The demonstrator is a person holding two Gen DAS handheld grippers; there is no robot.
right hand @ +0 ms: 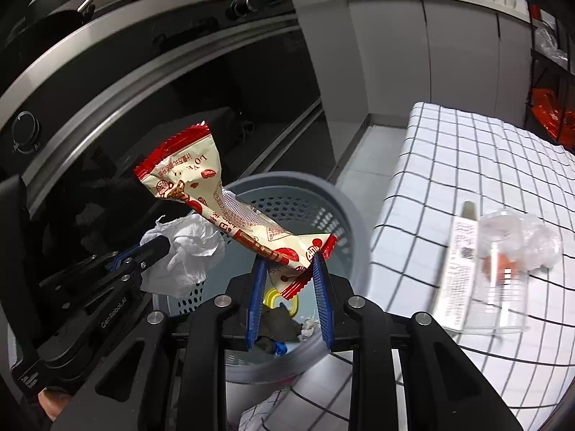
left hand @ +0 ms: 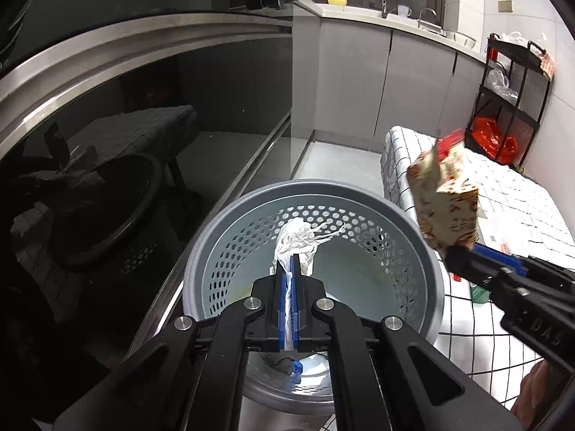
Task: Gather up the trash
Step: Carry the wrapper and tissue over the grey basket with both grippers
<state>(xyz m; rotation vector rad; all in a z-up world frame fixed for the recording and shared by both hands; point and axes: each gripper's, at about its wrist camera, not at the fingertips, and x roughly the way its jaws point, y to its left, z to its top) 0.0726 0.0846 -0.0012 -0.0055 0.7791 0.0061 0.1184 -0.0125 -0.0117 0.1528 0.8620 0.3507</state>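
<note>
A grey perforated trash bin (left hand: pixel 413 230) (right hand: pixel 345 208) stands on the floor beside the table. My left gripper (left hand: pixel 289 262) is shut on a crumpled white tissue (left hand: pixel 298 240) (right hand: pixel 187 251) and holds it over the bin's mouth. My right gripper (right hand: pixel 289 262) holds a red and cream snack wrapper (right hand: pixel 230 208) (left hand: pixel 445 201) by its lower end, over the bin's rim; its jaws stand apart with the wrapper's end between them. The bin holds dark scraps, a blue cap and something yellow (right hand: pixel 276 301).
A table with a white checked cloth (right hand: pixel 467 158) stands to the right, with a clear plastic cup (right hand: pixel 503 273) and a white paper strip (right hand: pixel 460 265) on it. A dark glass oven front (left hand: pixel 125 143) is at the left. A black shelf rack (left hand: pixel 510 100) stands at the back right.
</note>
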